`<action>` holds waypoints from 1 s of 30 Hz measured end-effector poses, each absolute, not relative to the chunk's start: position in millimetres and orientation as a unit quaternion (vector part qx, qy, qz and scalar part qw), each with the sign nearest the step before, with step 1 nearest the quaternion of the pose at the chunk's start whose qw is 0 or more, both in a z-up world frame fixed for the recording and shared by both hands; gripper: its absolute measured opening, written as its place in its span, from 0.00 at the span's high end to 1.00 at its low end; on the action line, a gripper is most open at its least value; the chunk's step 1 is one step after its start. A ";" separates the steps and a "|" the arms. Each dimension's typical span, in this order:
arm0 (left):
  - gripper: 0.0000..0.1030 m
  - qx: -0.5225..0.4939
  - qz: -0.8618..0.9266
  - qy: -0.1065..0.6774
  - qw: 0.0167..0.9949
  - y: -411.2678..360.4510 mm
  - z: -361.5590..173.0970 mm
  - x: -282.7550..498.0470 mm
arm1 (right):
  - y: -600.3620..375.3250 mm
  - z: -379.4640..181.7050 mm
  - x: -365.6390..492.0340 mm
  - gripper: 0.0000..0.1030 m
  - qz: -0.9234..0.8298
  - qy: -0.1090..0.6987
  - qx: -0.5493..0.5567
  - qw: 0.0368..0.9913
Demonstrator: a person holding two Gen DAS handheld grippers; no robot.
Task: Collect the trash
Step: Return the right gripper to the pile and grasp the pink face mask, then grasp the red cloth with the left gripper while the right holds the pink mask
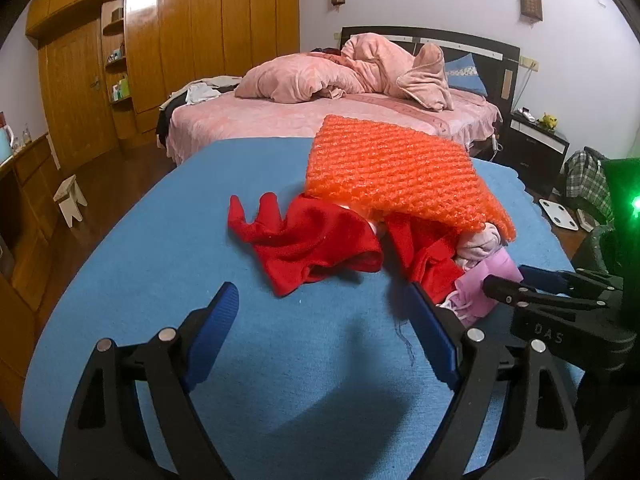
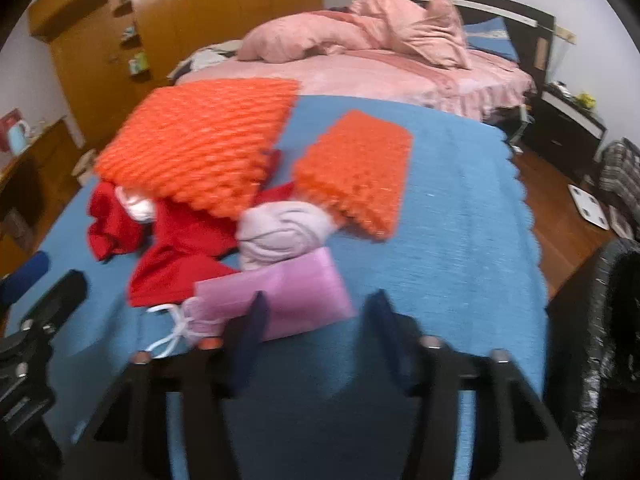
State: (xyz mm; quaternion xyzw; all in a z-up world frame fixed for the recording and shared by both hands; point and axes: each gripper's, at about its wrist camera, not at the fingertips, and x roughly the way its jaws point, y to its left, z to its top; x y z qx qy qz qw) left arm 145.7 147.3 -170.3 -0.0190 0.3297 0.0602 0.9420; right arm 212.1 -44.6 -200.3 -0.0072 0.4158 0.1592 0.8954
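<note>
On the blue table cloth [image 1: 168,264] lies a heap: a large orange bubble-wrap sheet [image 1: 392,172] [image 2: 200,152], a smaller orange piece [image 2: 356,168], red cloth [image 1: 312,244] [image 2: 184,256], a pale pink bundle [image 2: 280,232] and a flat pink bag [image 2: 304,288] [image 1: 476,300]. A pink mask with white loops [image 2: 188,324] lies beside the bag. My left gripper [image 1: 322,300] stands open over bare cloth, just short of the red cloth. My right gripper [image 2: 318,312] [image 1: 508,278] is low at the pink bag's near edge, half open. The bag's corner sits between its fingers, not pinched.
A black trash bag [image 2: 612,320] hangs at the table's right edge. Behind the table stands a bed with pink bedding [image 1: 340,76], with a wooden wardrobe [image 1: 180,40] to its left. On the floor are a small stool [image 1: 70,200] and a white scale [image 2: 588,204].
</note>
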 end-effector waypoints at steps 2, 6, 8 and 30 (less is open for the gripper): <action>0.20 -0.017 0.060 0.329 0.942 146.7 -170.3 145.3 | -44.3 -200.0 209.9 0.74 0.160 0.415 -0.004 0.896; 0.20 -0.017 0.060 0.327 0.943 146.6 -170.0 144.5 | -59.7 -198.2 210.5 0.92 0.167 0.417 0.038 0.893; 0.20 -0.020 0.059 0.327 0.943 146.0 -169.9 144.2 | -65.1 -194.6 208.1 0.94 0.171 0.412 0.042 0.894; 0.24 -0.029 0.066 0.312 0.947 141.5 -163.4 175.5 | -102.7 -157.8 212.2 0.94 0.141 0.383 0.049 0.912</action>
